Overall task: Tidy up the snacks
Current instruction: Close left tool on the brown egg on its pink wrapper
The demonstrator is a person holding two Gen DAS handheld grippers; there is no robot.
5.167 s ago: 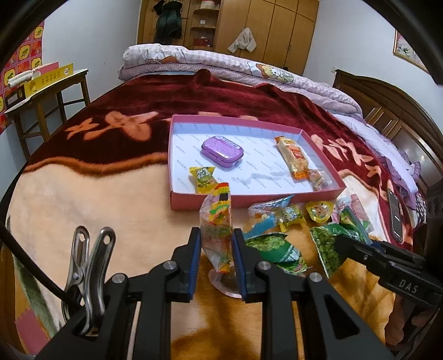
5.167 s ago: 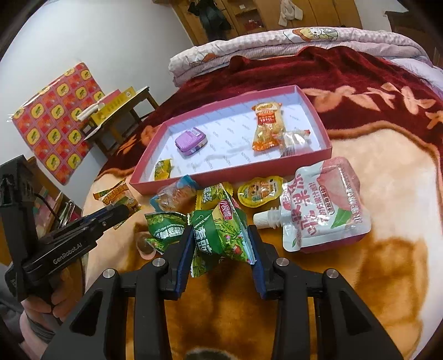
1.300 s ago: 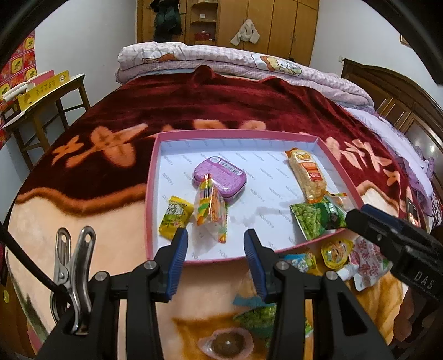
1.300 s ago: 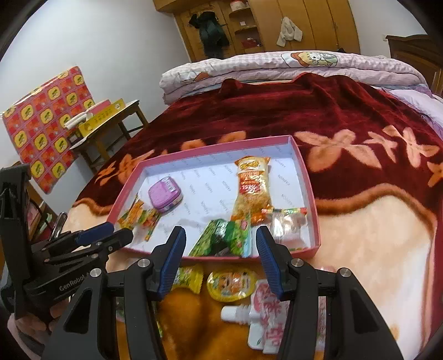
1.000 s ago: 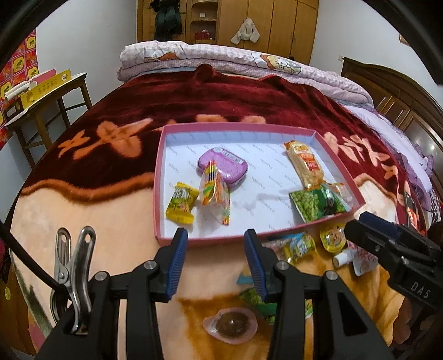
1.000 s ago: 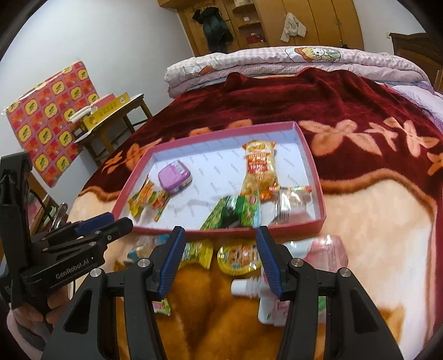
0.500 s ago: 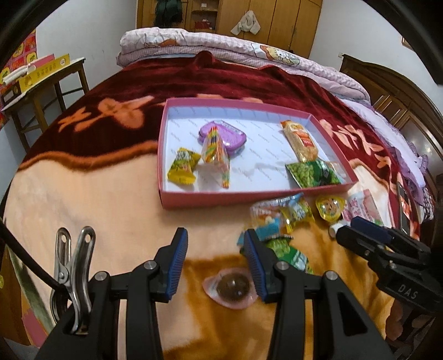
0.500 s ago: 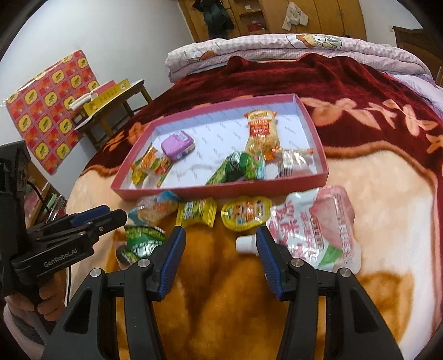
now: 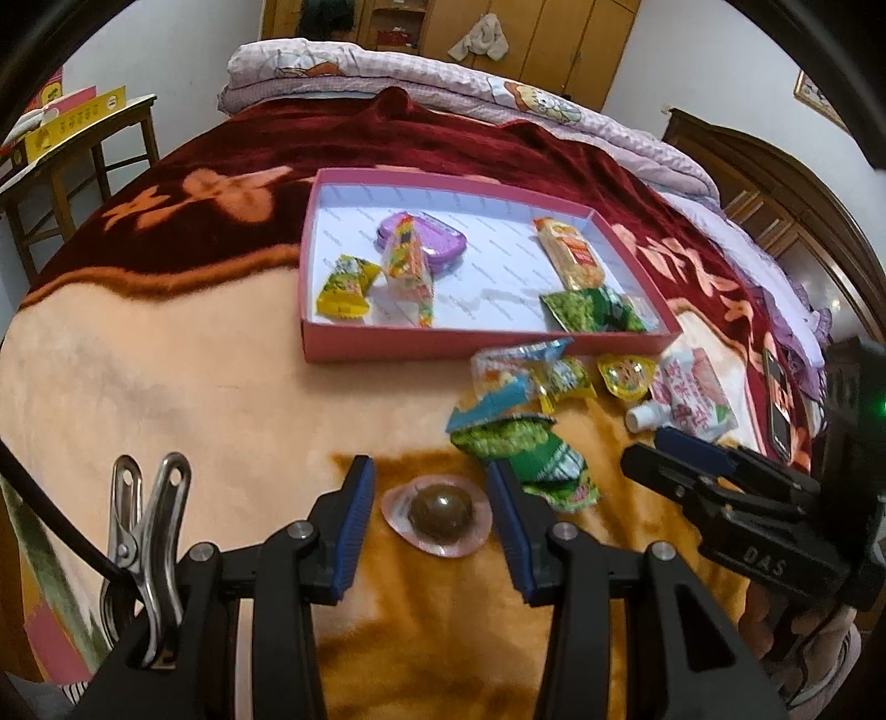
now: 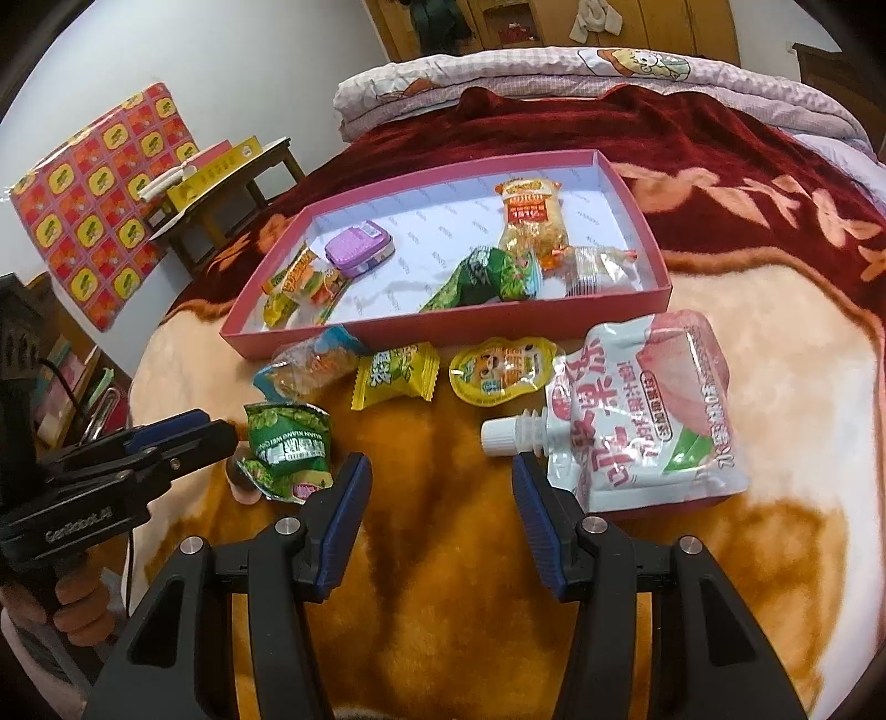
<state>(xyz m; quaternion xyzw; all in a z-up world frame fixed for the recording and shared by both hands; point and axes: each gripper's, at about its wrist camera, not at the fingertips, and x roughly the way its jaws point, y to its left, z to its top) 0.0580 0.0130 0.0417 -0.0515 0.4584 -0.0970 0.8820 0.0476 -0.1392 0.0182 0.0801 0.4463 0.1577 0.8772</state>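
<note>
A pink shallow box [image 9: 387, 348] [image 10: 443, 327] on the bed holds several snacks, among them a purple tin [image 9: 437, 243] and a green packet [image 10: 487, 279]. My left gripper [image 9: 432, 507] is open, its fingers on either side of a brown jelly cup [image 9: 440, 512] on the blanket. My right gripper [image 10: 440, 490] is open and empty above bare blanket, with a pink drink pouch [image 10: 637, 421] just to its right. A green packet [image 10: 288, 443], a yellow candy [image 10: 396, 376], a yellow jelly cup [image 10: 501, 368] and a blue-edged packet [image 10: 310, 365] lie loose before the box.
The bed blanket [image 9: 166, 387] is orange and dark red. A wooden side table [image 9: 61, 144] stands at the left. A phone [image 9: 778, 399] lies at the bed's right edge, by a wooden headboard [image 9: 775, 183]. Wardrobes [image 9: 526, 44] stand behind.
Both grippers released their packets in the box and pulled back toward me. The left one has lowered around the brown jelly cup; the right one hangs lower over the blanket.
</note>
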